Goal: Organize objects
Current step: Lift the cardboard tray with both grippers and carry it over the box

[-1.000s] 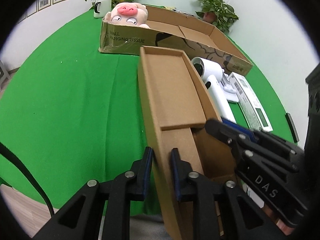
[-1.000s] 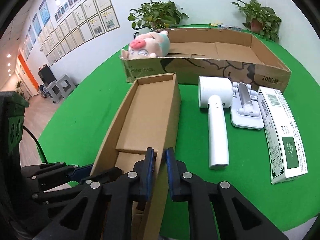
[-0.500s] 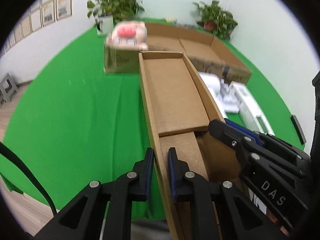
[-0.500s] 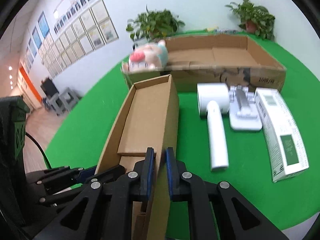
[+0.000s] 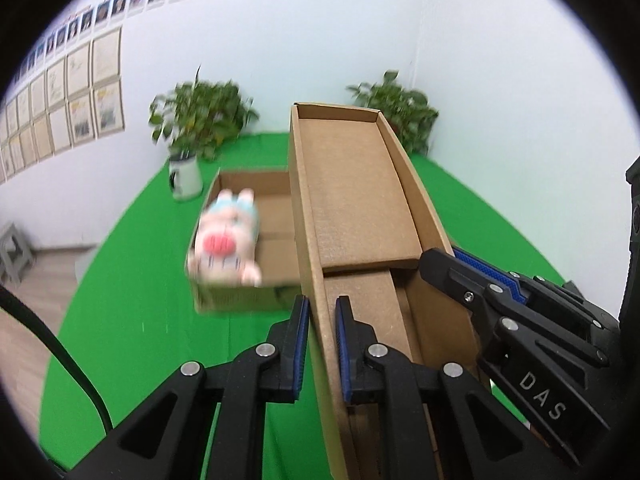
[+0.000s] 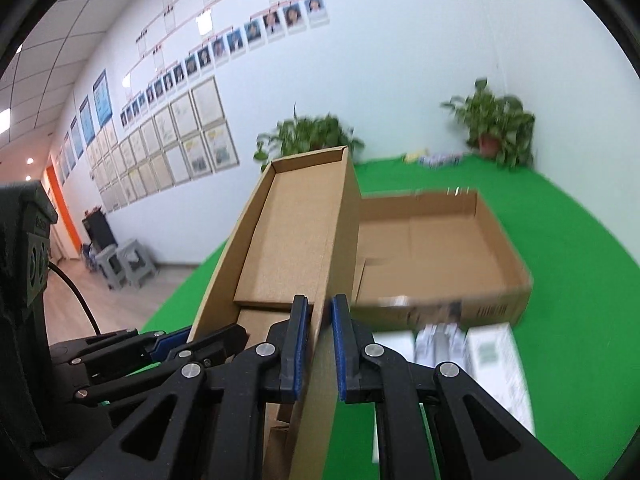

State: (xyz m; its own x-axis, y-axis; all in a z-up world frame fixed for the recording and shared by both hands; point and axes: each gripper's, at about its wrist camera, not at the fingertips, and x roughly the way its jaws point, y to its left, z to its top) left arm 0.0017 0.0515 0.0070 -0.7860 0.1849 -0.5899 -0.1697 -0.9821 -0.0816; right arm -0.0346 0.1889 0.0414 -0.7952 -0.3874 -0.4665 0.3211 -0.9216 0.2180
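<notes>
While the green table (image 5: 132, 320) spread wide beneath everything, the big open carton (image 6: 460, 248) sat on it toward the back, with a blurred pink plush pig (image 5: 226, 244) lying in its left end. Nearer and raised above the cloth, the long narrow cardboard box (image 5: 352, 196) was carried open side up between both tools, its far end overlapping the carton in both views. Below the carton's near wall, blurred white items (image 6: 476, 348) lay on the cloth. Smallest, the left gripper (image 5: 322, 340) had its jaws pinched tight on the box's left wall, and the right gripper (image 6: 319, 344) was likewise clamped closed on the box's right wall.
</notes>
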